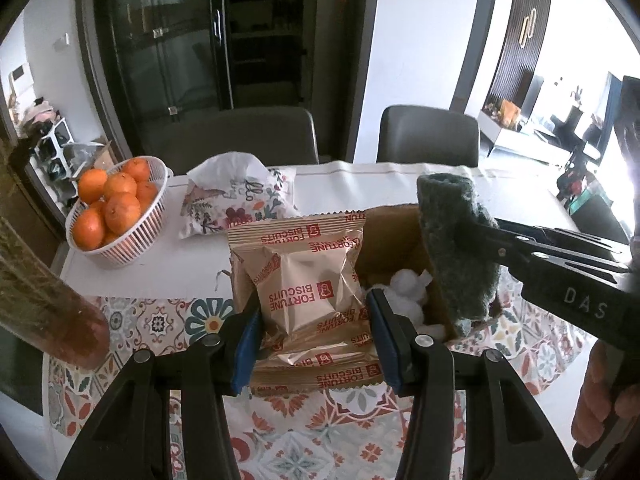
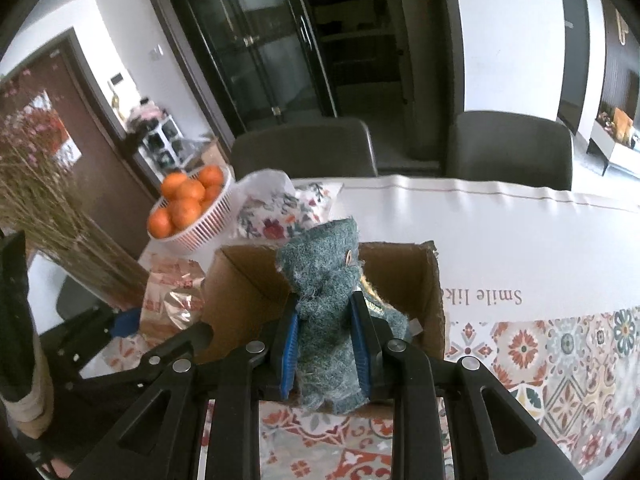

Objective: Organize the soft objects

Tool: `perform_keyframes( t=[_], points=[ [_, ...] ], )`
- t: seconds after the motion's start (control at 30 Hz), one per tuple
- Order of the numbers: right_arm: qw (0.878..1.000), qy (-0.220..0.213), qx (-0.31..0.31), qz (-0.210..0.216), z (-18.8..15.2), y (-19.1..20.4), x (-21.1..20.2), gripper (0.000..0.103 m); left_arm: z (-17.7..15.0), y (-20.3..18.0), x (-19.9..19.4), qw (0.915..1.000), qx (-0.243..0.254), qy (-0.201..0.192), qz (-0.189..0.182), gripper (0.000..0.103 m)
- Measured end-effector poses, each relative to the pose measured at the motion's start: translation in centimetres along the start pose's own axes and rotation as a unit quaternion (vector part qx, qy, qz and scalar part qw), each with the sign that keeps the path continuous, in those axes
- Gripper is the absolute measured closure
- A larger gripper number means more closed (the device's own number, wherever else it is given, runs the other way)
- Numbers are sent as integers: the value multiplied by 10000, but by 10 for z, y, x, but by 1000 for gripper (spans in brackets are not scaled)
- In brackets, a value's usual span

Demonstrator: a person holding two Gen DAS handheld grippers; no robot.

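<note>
In the left wrist view my left gripper (image 1: 313, 305) is shut on a tan foil Fortune Biscuits packet (image 1: 308, 280), blue pads pressing both its sides. It hangs just above a stack of like packets (image 1: 320, 368) on the patterned tablecloth. Right of them stands an open cardboard box (image 1: 396, 232) with white cotton balls (image 1: 406, 292) inside. My right gripper (image 1: 490, 242) comes in from the right, shut on a fuzzy grey-green cloth (image 1: 456, 248) over the box's right side. The right wrist view shows that gripper (image 2: 326, 320) clamping the cloth (image 2: 324, 276) above the box (image 2: 404, 276).
A white basket of oranges (image 1: 116, 208) and a floral fabric pouch (image 1: 236, 200) sit at the table's far left. A vase of dried stems (image 1: 48, 300) stands at the near left. Two grey chairs (image 1: 428, 132) line the far edge. A hand (image 1: 592, 412) grips the right tool.
</note>
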State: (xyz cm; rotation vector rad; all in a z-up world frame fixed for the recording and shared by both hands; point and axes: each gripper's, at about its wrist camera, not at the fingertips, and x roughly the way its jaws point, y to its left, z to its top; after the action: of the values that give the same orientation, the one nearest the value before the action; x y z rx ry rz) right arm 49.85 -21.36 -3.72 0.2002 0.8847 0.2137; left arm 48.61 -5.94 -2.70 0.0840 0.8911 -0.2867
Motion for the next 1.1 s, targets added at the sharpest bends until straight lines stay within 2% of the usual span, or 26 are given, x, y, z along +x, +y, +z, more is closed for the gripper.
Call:
perform_keyframes(
  t=[0.2,0.5,0.57,0.63,0.67,0.7,0.9,0.97,1.1],
  points=[
    [9989,438,-162,-93,1,-2,37,78,1,8,32,9995,39,276,-164,53],
    [9951,983,-112,-91,-11,-7,77,76,-10,11,71,9970,226,734,-108,53],
    [9951,990,-69,-43,-12,-8,79,72,-12,10,79,9959,287,850,-86,52],
    [9945,1047,-2,20,-12,-9,82,62,-13,9,83,9953,316,914,-80,51],
    [9944,1056,26,41,-12,-10,83,52,-14,9,85,9950,323,942,-70,45],
    [9944,1051,51,65,-12,-10,83,48,-15,8,86,9948,323,961,-69,40],
    [9948,975,269,87,-12,-15,75,47,-15,4,83,9950,379,927,-44,37],
    [9952,920,327,75,-14,-15,70,47,-16,4,78,9952,354,913,-34,33],
    [9969,691,351,-144,-19,-12,53,42,-18,7,62,9968,212,766,97,31]
  ],
)
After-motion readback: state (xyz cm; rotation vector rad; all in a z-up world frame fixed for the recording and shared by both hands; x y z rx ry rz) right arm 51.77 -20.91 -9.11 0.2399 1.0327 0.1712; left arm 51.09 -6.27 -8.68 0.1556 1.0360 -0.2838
